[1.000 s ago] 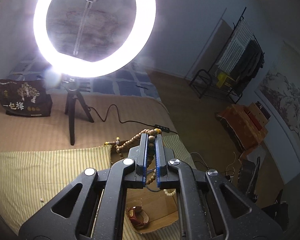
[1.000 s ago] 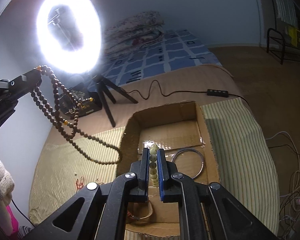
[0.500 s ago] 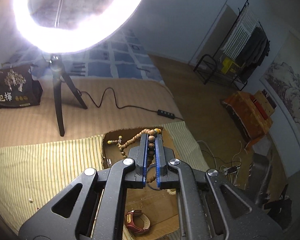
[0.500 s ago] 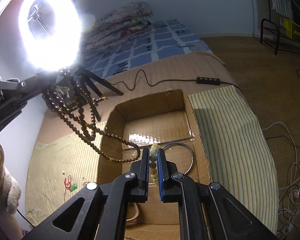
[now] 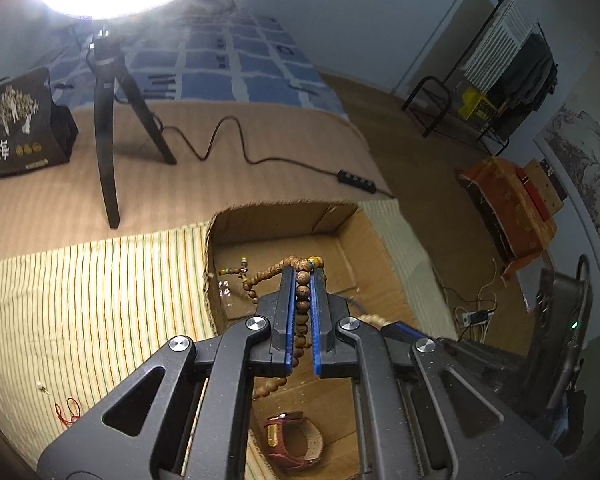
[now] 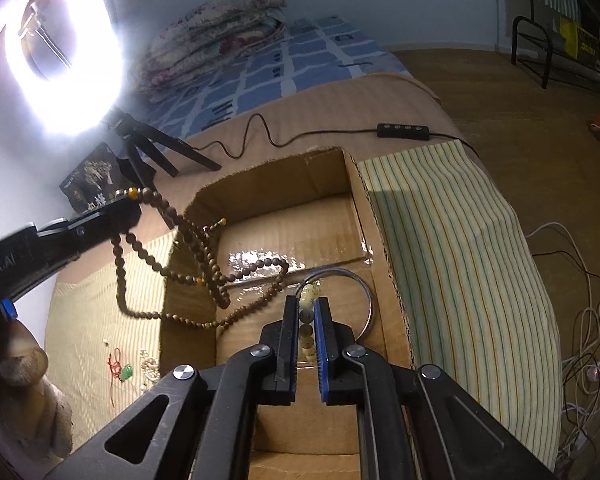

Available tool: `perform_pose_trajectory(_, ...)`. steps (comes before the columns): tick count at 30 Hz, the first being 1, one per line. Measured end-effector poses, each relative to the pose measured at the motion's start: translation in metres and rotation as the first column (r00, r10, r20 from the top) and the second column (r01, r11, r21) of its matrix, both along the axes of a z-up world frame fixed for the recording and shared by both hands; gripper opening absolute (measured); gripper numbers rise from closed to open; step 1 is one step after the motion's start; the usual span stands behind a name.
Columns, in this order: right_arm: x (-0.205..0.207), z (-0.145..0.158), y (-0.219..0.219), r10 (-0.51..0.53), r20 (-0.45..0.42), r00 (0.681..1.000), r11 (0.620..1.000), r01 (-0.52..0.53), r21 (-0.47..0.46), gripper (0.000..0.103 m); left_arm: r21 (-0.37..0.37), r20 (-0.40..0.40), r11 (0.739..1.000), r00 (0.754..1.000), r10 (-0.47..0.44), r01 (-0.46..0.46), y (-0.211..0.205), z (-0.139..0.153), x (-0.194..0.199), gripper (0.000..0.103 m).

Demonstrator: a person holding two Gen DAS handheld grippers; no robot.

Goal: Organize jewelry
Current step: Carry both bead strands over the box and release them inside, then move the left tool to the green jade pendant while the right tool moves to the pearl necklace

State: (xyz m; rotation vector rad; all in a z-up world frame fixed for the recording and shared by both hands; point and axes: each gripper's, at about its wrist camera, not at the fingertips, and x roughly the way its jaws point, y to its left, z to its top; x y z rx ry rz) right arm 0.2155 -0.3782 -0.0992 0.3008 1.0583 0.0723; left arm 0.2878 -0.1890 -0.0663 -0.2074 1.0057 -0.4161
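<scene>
Left gripper [image 5: 303, 280] clamps brown beads [image 6: 204, 240], right gripper [image 6: 308, 312] pale beads [image 6: 309, 294]; lower both fully into box [image 6: 384, 264] before releasing.

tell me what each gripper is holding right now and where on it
Left gripper: brown wooden bead necklace, pinched along a run of beads. Right gripper: pale bead bracelet, pinched across its beads.

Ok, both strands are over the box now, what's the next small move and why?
Probably lower the left gripper a little more, then open it: it is shut on the brown bead strand, whose loops hang partly outside the cardboard box wall, so more should settle inside first.
</scene>
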Motion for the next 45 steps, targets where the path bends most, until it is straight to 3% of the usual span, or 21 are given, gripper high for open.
perform_pose_trajectory(16,0.006,-0.017,-0.005,-0.021,-0.057,0.998,0.999,0.019,-0.033,0.006,0.061,-0.049,0.998,0.999,-0.018,0.021,-0.002,-0.031,0.003,0.004)
perform_pose_trajectory(20,0.006,-0.016,-0.006,-0.03,-0.053,0.998,0.999,0.028,-0.043,0.024,0.068,-0.052,0.997,0.998,-0.024,0.027,-0.003,-0.033,0.004,0.005)
perform_pose_trajectory(21,0.006,-0.016,-0.006,-0.029,-0.054,0.998,0.999,0.027,-0.044,0.025,0.068,-0.053,0.997,0.998,-0.024,0.028,-0.003,-0.034,0.004,0.012)
perform_pose_trajectory(22,0.006,-0.016,-0.007,-0.031,-0.054,0.998,0.999,0.028,-0.047,0.029,0.067,-0.056,0.997,0.998,-0.024,0.028,-0.003,-0.034,0.004,0.027)
perform_pose_trajectory(23,0.006,-0.016,-0.007,-0.032,-0.053,0.998,0.998,0.029,-0.051,0.032,0.063,-0.056,0.998,0.998,-0.022,0.026,-0.002,-0.034,0.004,0.031)
perform_pose_trajectory(25,0.006,-0.016,-0.007,-0.033,-0.054,0.998,0.998,0.03,-0.058,0.034,0.063,-0.054,0.998,0.998,-0.018,0.022,-0.001,-0.033,0.004,0.032)
perform_pose_trajectory(29,0.006,-0.013,-0.006,-0.038,-0.044,0.998,0.997,0.034,-0.069,0.054,0.068,-0.045,0.998,0.999,-0.013,0.016,0.005,-0.031,0.002,0.032)
perform_pose_trajectory(39,0.005,-0.008,0.002,-0.017,-0.026,1.0,0.997,0.015,-0.081,0.072,0.089,-0.007,0.996,1.0,0.015,-0.014,0.03,-0.02,-0.008,0.032)
perform_pose_trajectory(45,0.001,0.005,0.008,-0.003,0.03,1.0,0.998,0.005,-0.063,0.082,0.12,0.028,0.992,0.999,0.046,-0.049,0.062,-0.012,-0.016,0.032)
